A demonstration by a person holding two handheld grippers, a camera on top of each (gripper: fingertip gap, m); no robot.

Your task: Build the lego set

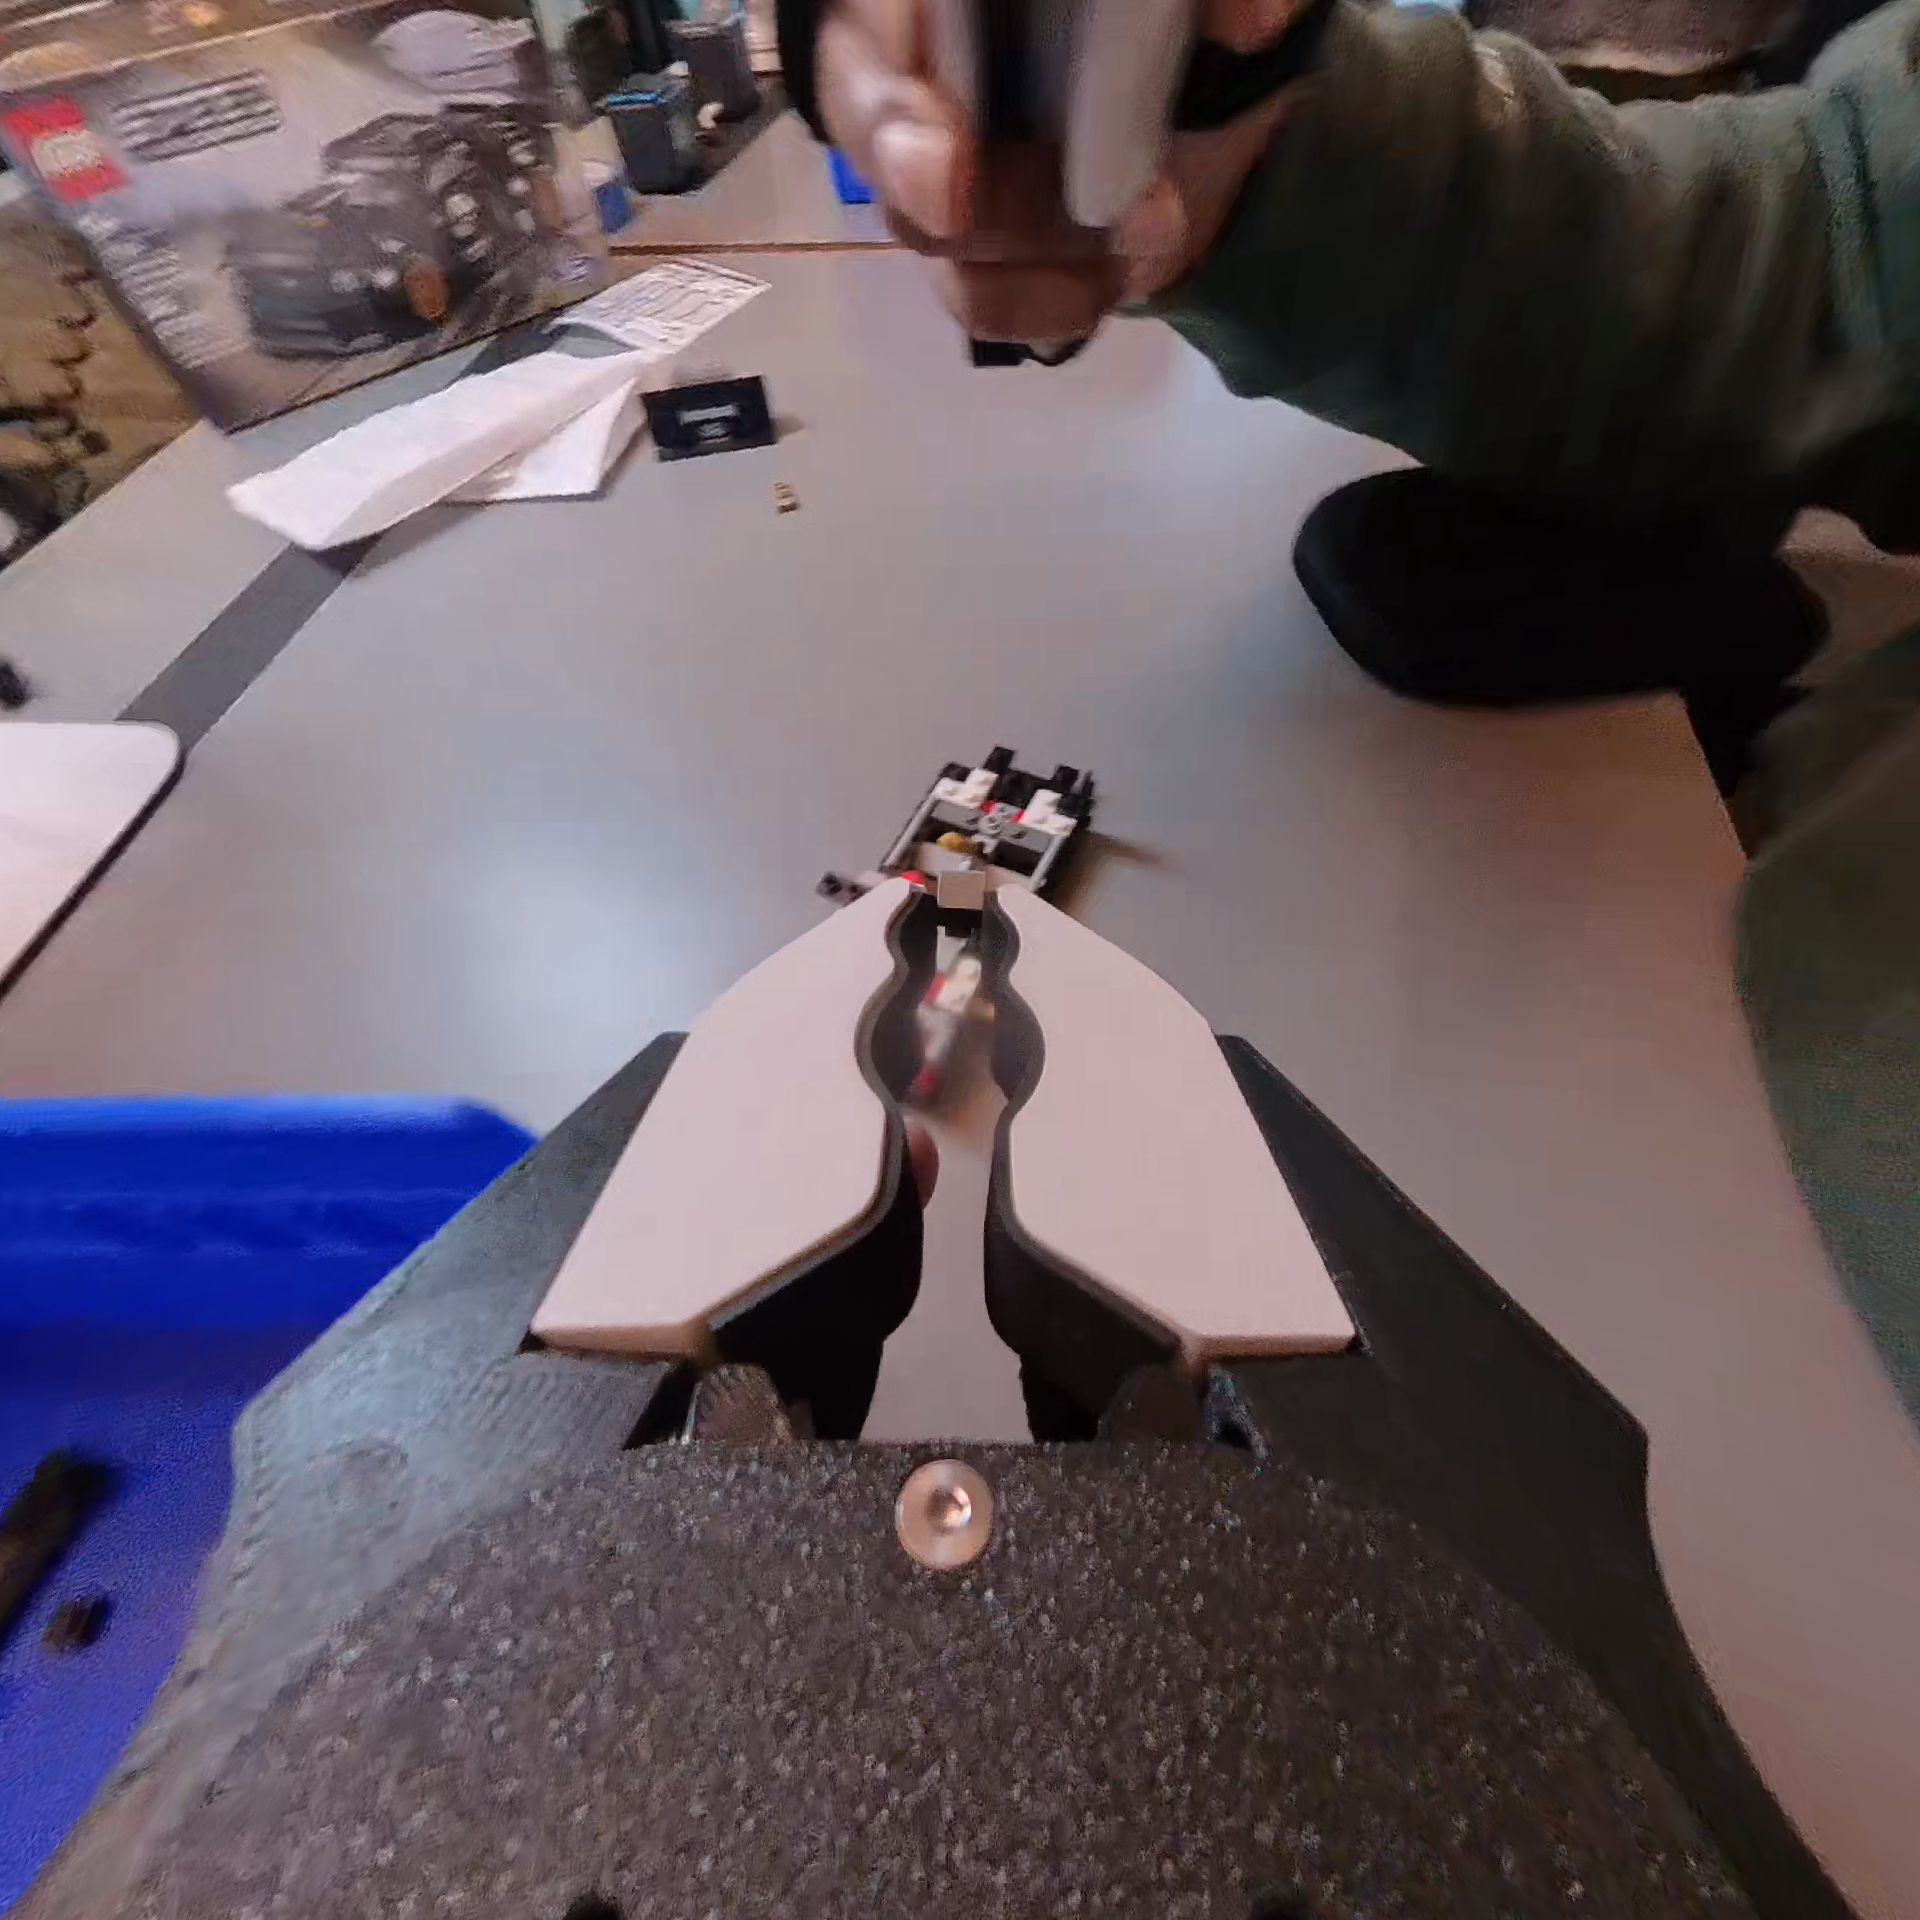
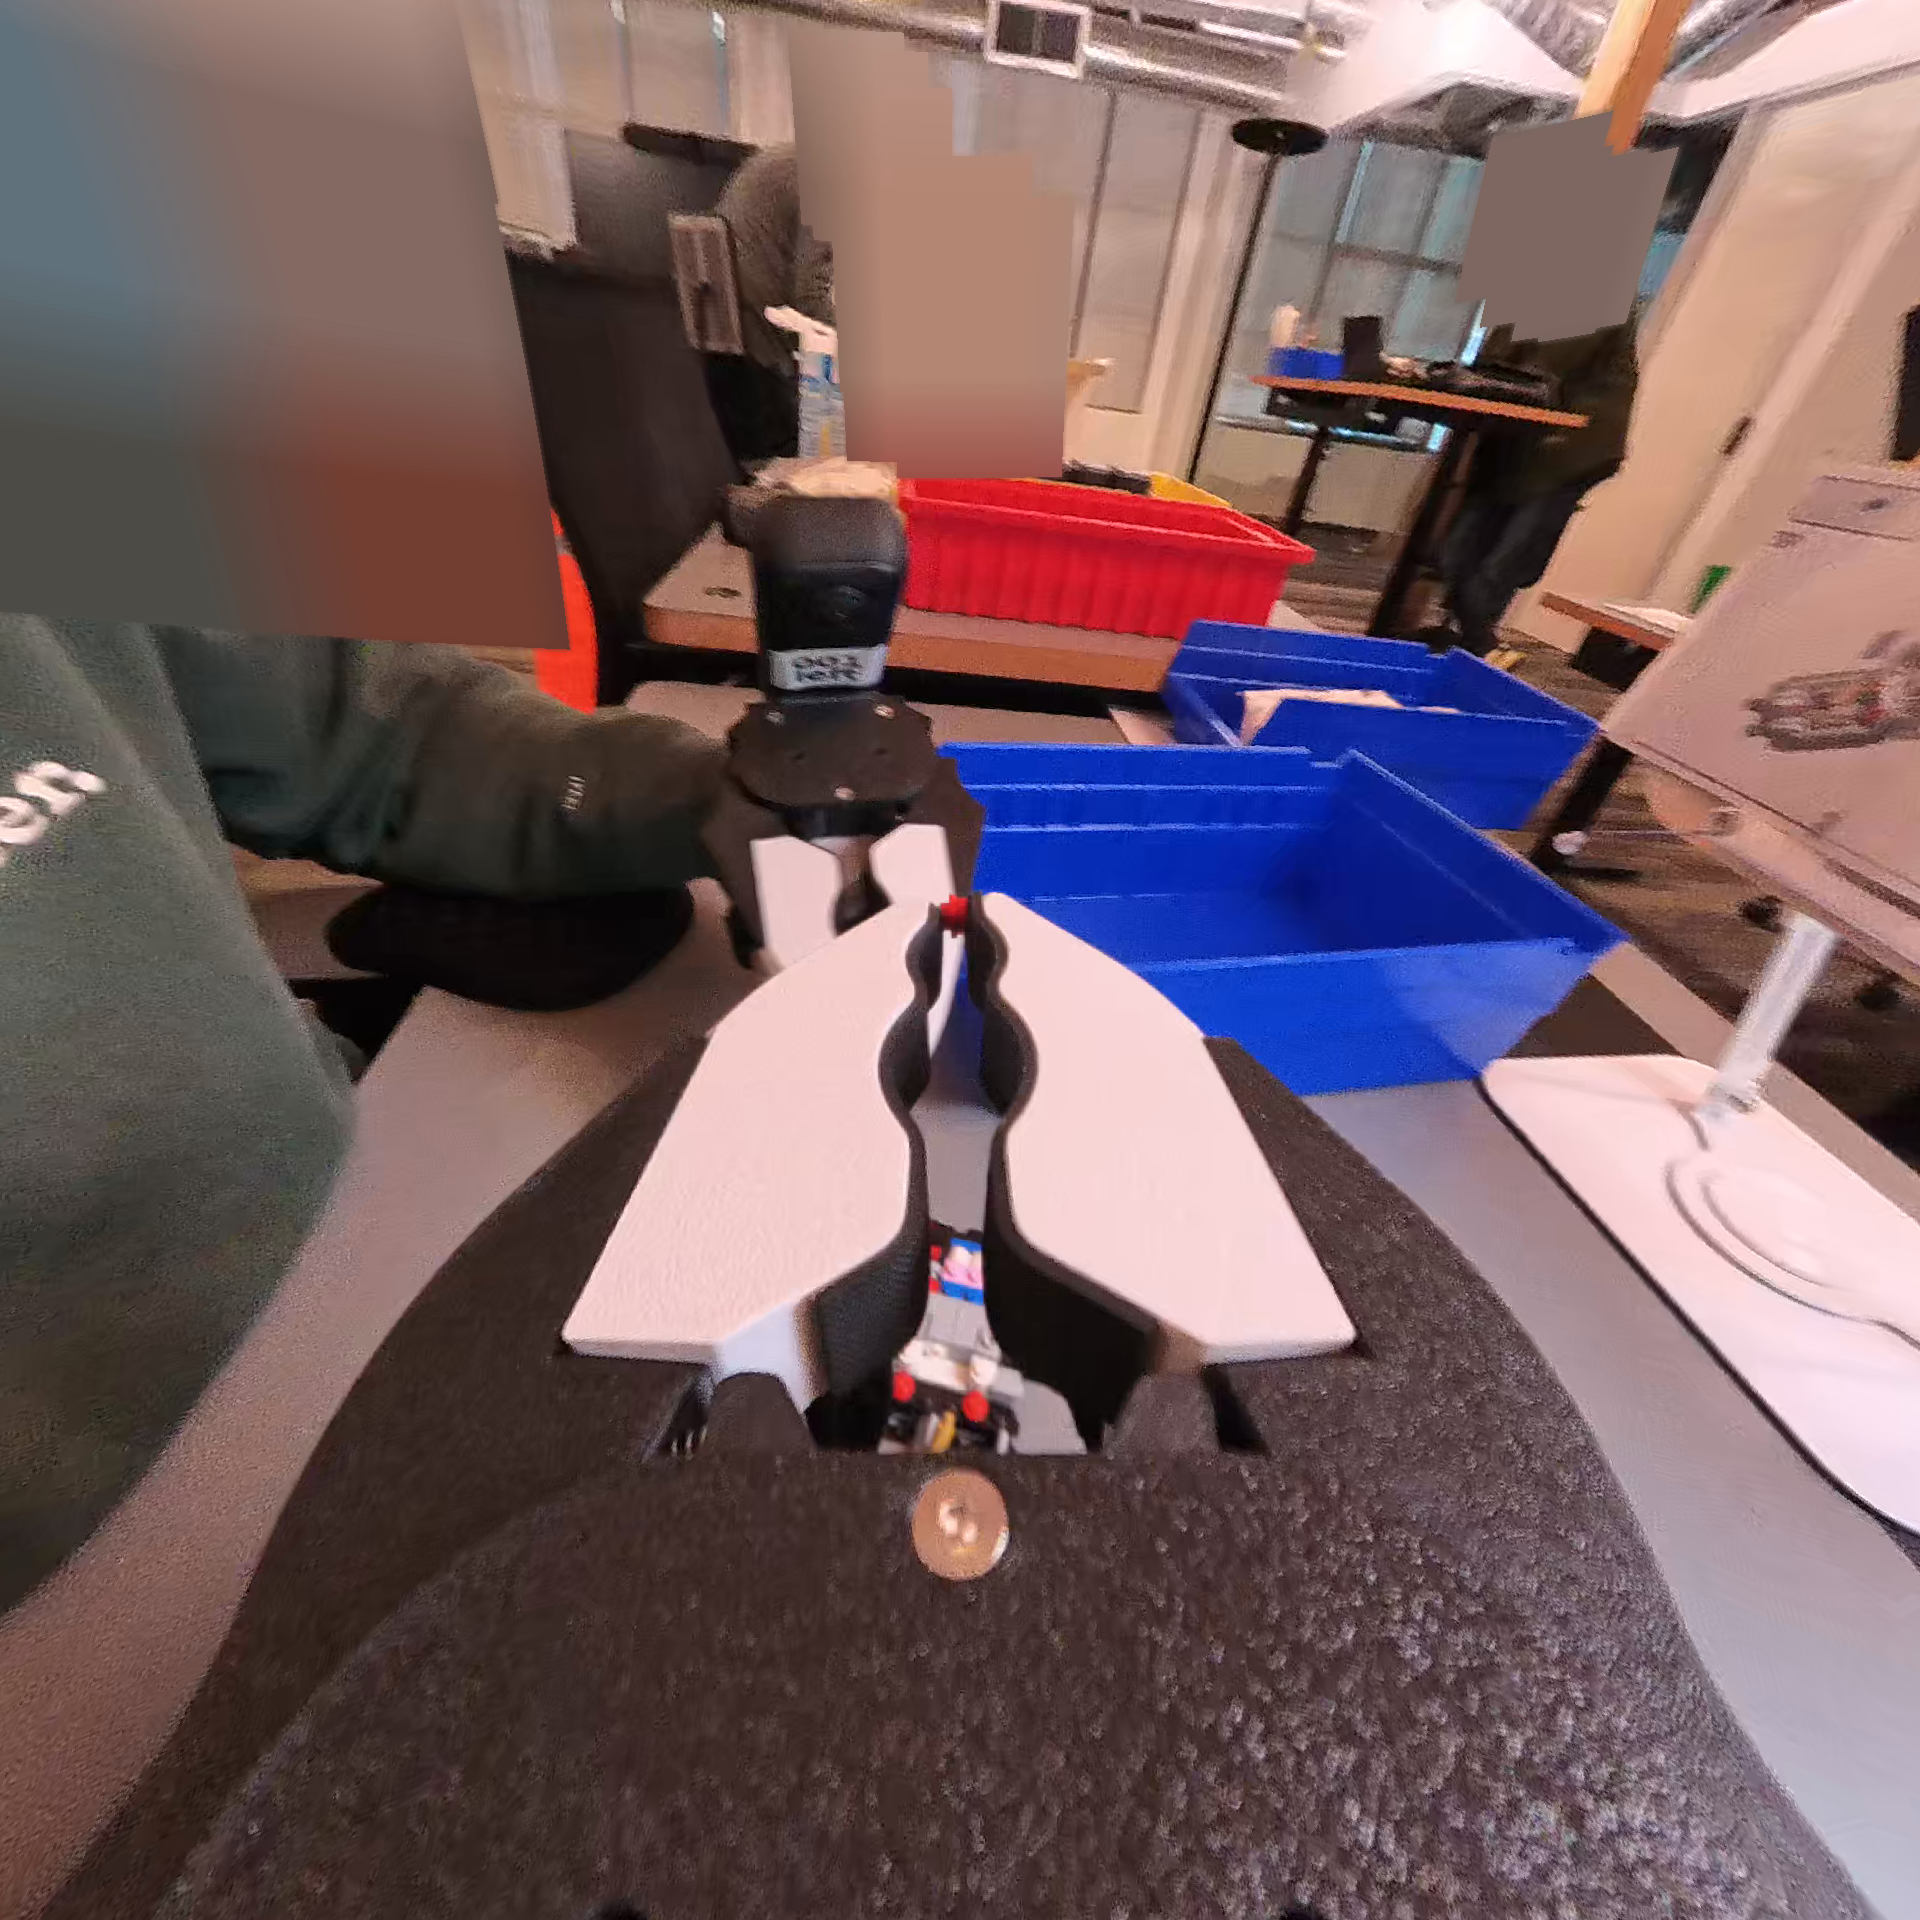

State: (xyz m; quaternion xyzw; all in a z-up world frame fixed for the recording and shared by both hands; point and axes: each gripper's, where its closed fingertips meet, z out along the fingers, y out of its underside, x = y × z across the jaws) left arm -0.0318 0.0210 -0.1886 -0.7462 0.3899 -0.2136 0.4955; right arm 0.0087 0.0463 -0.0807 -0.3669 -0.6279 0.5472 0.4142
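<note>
My left gripper (image 1: 958,902) is low over the grey table (image 1: 623,675), shut at its tips on a small grey brick (image 1: 958,889). A long black, white and red brick assembly (image 1: 992,816) lies on the table just beyond and under the fingers. My right gripper (image 2: 948,920) is shut on a tiny red piece (image 2: 948,914) and hovers above the assembly (image 2: 951,1351), which shows through the gap between its fingers. The left gripper (image 2: 862,894) faces it closely in the right wrist view. The right gripper (image 1: 1023,332) is blurred at the top of the left wrist view, held by a hand.
A blue bin (image 2: 1247,914) sits beside the grippers and shows in the left wrist view (image 1: 156,1247) too. A second blue bin (image 2: 1382,707) and a red bin (image 2: 1091,561) stand farther off. A printed box (image 1: 312,208), white bag (image 1: 447,457), black card (image 1: 712,416), white stand base (image 2: 1714,1195). About 12 cm separates my left fingertips from my right.
</note>
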